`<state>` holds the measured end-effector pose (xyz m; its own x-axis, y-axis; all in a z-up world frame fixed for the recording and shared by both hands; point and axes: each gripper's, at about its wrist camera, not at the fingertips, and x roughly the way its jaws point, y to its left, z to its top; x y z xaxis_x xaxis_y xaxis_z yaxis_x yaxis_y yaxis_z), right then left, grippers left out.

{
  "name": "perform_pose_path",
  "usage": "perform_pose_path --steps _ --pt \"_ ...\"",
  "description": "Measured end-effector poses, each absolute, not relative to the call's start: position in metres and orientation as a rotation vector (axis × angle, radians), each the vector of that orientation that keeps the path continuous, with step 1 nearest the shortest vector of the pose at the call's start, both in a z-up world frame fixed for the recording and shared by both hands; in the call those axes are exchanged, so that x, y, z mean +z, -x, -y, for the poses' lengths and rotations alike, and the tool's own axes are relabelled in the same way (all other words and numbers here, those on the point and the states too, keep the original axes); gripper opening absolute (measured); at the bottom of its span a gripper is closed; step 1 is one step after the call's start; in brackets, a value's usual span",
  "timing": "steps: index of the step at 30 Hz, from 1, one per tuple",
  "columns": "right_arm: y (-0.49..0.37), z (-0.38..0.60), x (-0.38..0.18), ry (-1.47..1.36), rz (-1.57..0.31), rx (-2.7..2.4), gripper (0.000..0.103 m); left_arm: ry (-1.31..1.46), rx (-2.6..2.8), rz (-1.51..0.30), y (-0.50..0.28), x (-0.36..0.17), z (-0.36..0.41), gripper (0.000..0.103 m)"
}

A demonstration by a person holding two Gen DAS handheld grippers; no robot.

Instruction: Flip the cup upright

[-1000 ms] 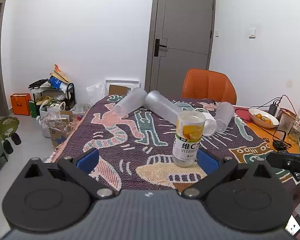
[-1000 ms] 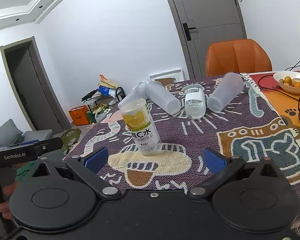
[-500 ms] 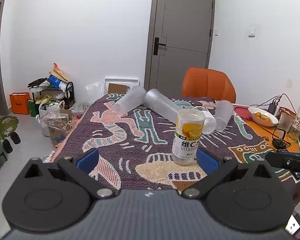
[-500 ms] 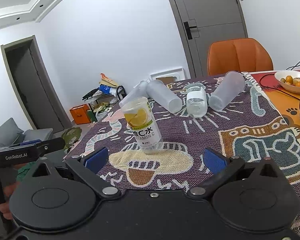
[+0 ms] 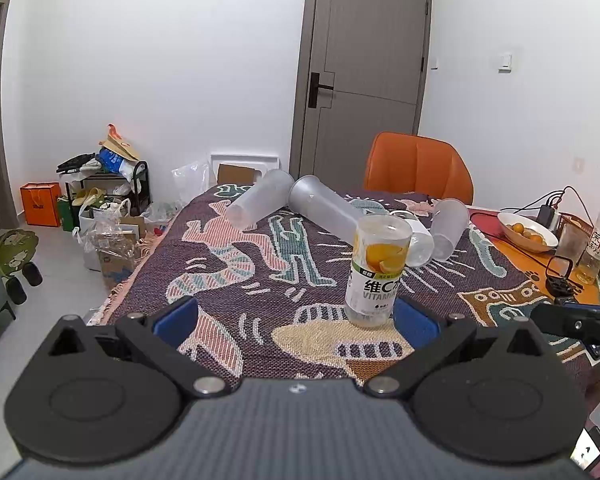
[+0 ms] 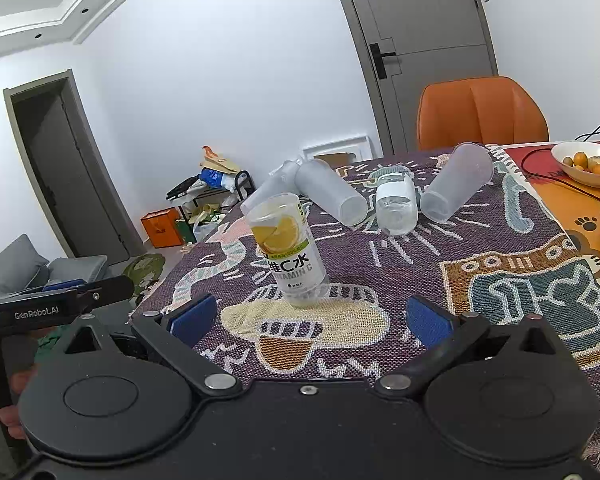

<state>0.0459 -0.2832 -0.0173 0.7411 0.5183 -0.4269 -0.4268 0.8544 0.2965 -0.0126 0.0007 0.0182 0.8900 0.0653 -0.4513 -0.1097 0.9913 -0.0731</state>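
A clear cup with a lemon label (image 5: 376, 270) (image 6: 286, 248) stands on the patterned cloth (image 5: 260, 280), open end up. Behind it several frosted cups lie on their sides: one at far left (image 5: 260, 200), a long one (image 5: 324, 210) (image 6: 332, 192), a clear one with a white band (image 6: 396, 200) and one at the right (image 5: 448, 228) (image 6: 456, 182). My left gripper (image 5: 296, 320) is open, its right pad close beside the labelled cup. My right gripper (image 6: 308, 318) is open and empty, just short of that cup.
An orange chair (image 5: 418, 168) stands behind the table. A bowl of oranges (image 5: 528, 232), cables, a bottle (image 5: 598, 248) and small devices lie on the table's right side. Bags and boxes (image 5: 100, 216) clutter the floor at left.
Both grippers have drawn slightly back and shifted; the labelled cup stands in the same place. Both stay open.
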Motion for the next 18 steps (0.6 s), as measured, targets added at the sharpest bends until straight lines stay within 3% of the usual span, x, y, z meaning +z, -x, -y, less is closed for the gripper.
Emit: perform_pose_path --steps 18 --pt "-0.0459 0.2827 -0.0174 -0.185 -0.522 0.524 0.103 0.097 0.093 -0.469 0.0142 0.0159 -0.0006 0.103"
